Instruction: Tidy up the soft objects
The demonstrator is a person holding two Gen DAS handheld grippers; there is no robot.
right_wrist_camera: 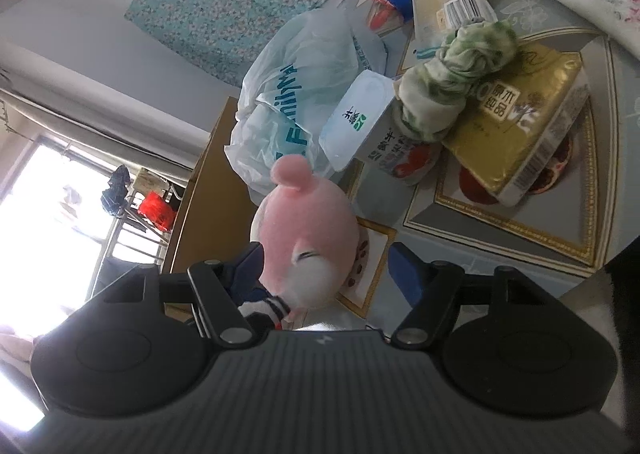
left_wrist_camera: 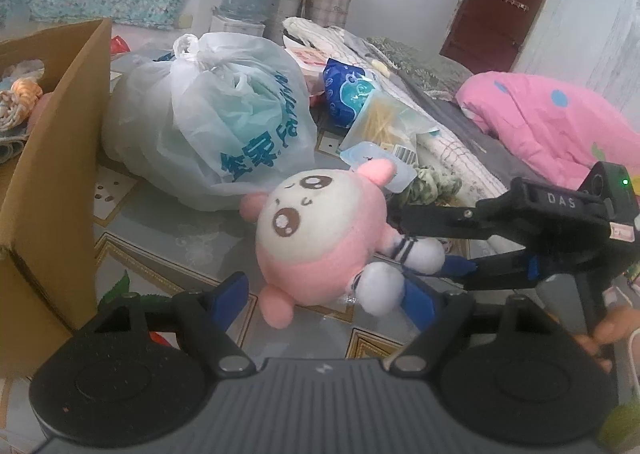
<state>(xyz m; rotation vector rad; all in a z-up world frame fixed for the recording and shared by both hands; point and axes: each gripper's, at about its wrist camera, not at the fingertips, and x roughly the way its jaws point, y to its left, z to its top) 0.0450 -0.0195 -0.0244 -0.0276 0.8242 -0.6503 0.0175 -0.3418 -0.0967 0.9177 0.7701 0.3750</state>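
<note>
Left wrist view: a round pink-and-cream plush toy (left_wrist_camera: 320,230) with big brown eyes, small pink ears and stubby white limbs hangs in the air over a patterned surface (left_wrist_camera: 192,242). It is tilted, face up and toward the camera. The right tongs (left_wrist_camera: 412,250) reach in from the right, and their two black arms appear to straddle the toy's white limb and striped collar; whether the blue pads actually pinch it is hard to tell here. The left tongs (left_wrist_camera: 332,296) are spread wide just under the toy, gripping nothing.

Right wrist view: the same toy (right_wrist_camera: 308,230) fills the gap in the right tongs (right_wrist_camera: 328,274). One blue pad seems to touch the striped collar side, the other stands clear of the body, so the hold looks loose and off-centre.

A cardboard box (left_wrist_camera: 56,158) with other soft items inside stands at the left, just beside a tied white plastic bag (left_wrist_camera: 216,118). A knotted green-and-white cloth (right_wrist_camera: 452,82), a yogurt cup (right_wrist_camera: 356,122) and a gold packet (right_wrist_camera: 516,126) lie further back.

Judgement: the plush is light, squashy and not fragile, so it will deform instead of slipping, but a limb grip lets it swing; closing across the round body would carry it more steadily
</note>
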